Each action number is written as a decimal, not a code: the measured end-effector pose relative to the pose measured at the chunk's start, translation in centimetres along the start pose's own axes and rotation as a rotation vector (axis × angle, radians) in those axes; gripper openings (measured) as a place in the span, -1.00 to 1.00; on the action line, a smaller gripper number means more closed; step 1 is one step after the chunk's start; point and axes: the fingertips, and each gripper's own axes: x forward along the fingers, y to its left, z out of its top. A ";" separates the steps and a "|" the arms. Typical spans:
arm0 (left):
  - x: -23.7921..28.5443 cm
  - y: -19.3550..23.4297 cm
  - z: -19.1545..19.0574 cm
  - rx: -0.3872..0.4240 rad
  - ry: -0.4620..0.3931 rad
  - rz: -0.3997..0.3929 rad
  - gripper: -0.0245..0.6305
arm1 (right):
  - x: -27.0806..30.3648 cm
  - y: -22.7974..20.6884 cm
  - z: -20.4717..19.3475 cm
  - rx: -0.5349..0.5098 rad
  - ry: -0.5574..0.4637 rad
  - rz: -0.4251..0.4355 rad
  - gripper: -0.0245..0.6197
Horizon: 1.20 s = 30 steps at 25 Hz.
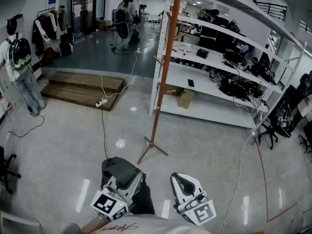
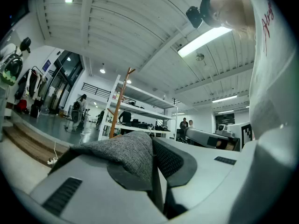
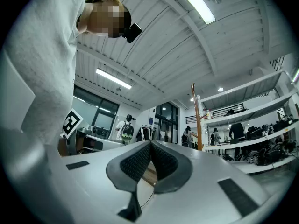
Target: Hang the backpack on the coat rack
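Note:
The wooden coat rack (image 1: 161, 82) stands on splayed feet on the glossy floor ahead of me, its pegs bare. It also shows as a thin brown pole (image 2: 119, 101) in the left gripper view and as a brown pole (image 3: 196, 120) in the right gripper view. A grey and black backpack (image 1: 119, 168) hangs low at the bottom left, and my left gripper (image 1: 127, 178) is shut on it. Its grey fabric (image 2: 126, 148) drapes over the left jaw and is pinched where the left gripper's (image 2: 153, 141) jaws meet. My right gripper (image 1: 184, 177) is beside it, with its (image 3: 150, 144) jaws shut and nothing between them.
White shelving (image 1: 229, 67) loaded with black gear stands right behind the rack, with a cardboard box (image 1: 185, 99) at its base. A low wooden platform (image 1: 83, 87) and a power strip with a trailing cable (image 1: 101, 102) lie to the left. A person (image 1: 20, 69) stands at far left.

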 end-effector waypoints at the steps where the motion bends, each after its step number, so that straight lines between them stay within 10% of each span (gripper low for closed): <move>1: 0.1 0.1 0.0 0.001 0.000 0.004 -0.81 | 0.0 -0.1 0.1 -0.002 -0.003 0.000 -0.86; 30: 1.9 0.4 2.6 0.009 -0.049 0.024 -0.81 | -0.5 -1.1 0.0 0.042 -0.047 0.024 -0.85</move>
